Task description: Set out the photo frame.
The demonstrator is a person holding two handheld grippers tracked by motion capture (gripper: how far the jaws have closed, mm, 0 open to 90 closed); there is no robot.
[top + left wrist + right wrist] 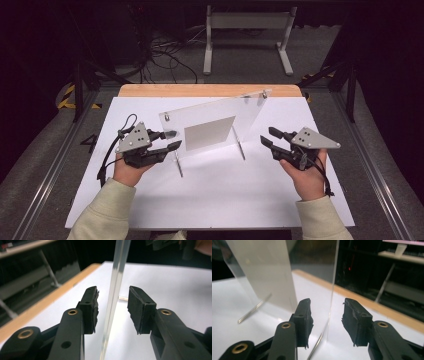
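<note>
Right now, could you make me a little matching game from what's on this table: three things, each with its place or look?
Things:
1. clear panel
2. left gripper
3. right gripper

Descriptions:
A. jaws open, straddling the panel's left edge
B. stands upright on thin metal legs, pale sheet inside
C. jaws open by the panel's right edge

Pairs: 1-B, 2-A, 3-C

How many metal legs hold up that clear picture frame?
2: the left leg runs toward the left claw, the right leg sits under the frame's middle. None seem hidden.
</note>
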